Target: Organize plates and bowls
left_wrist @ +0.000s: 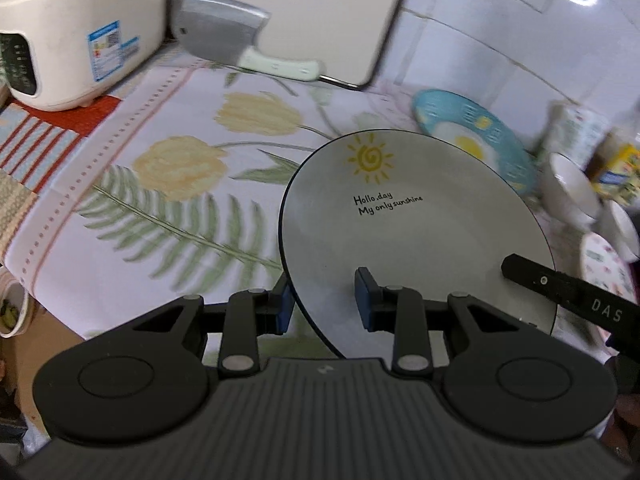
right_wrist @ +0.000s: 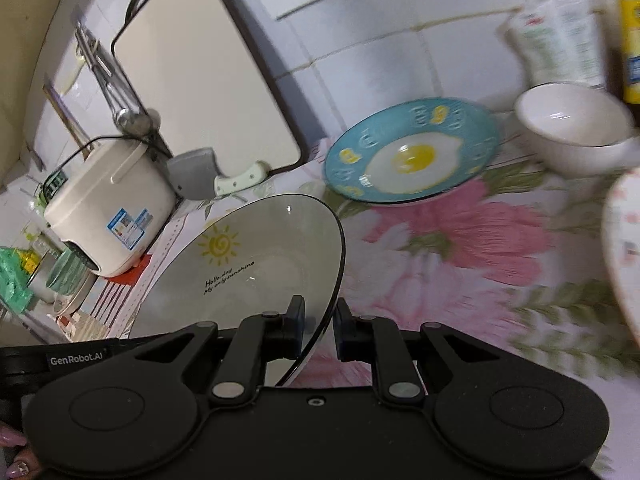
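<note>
A white plate with a yellow sun and black writing (left_wrist: 416,224) is held tilted above the floral cloth; it also shows in the right wrist view (right_wrist: 256,256). My left gripper (left_wrist: 325,300) straddles its near-left rim, one pad on each side, with a visible gap. My right gripper (right_wrist: 319,324) pinches its right rim between its pads. A blue plate with a fried-egg picture (right_wrist: 412,152) lies behind, also in the left wrist view (left_wrist: 472,136). A white bowl (right_wrist: 572,120) stands to its right.
A rice cooker (left_wrist: 76,28) stands at the back left. A cleaver (left_wrist: 224,36) leans on a cutting board (right_wrist: 200,68) against the tiled wall. A floral-patterned plate (right_wrist: 624,248) is at the right edge. Packets and a carton (right_wrist: 560,40) stand behind the bowl.
</note>
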A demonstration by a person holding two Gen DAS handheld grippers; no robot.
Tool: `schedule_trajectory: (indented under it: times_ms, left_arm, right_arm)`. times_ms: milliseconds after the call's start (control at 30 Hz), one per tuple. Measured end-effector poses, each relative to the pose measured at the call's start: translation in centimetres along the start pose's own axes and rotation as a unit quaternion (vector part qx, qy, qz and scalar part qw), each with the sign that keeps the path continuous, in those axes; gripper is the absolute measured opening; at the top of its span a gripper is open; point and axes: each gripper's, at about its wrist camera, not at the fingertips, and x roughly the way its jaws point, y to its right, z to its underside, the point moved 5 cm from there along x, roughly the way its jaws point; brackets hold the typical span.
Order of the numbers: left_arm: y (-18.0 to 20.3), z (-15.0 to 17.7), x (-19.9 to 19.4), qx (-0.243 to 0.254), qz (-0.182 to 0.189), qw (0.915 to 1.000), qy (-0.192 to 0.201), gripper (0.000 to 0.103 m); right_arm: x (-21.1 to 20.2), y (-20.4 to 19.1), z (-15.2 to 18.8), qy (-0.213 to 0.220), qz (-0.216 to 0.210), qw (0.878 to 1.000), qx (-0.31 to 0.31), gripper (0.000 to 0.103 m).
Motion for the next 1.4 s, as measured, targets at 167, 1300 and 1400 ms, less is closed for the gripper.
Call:
schedule_trajectory:
  times_ms: [167, 1300, 1400]
  left_arm:
    - [2.8, 1.5, -1.3, 0.014, 0.026, 0.9995, -0.010, 0.030]
    - [8.1, 4.1, 4.7, 0.046, 0.032, 0.9933, -0.102, 0.030]
    - [8.1, 4.7, 4.8, 0.038, 0.024, 0.9935, -0.104, 0.030]
  right_arm:
    - [-4.1, 1.6, 0.9, 0.017, 0.027, 0.999, 0.007, 0.019]
    - [-2.7, 7.7, 2.6, -0.034, 0.111, 0.992, -0.044, 0.030]
    - [-2.6, 7.5, 2.4, -0.041, 0.121, 0.990, -0.057, 0.030]
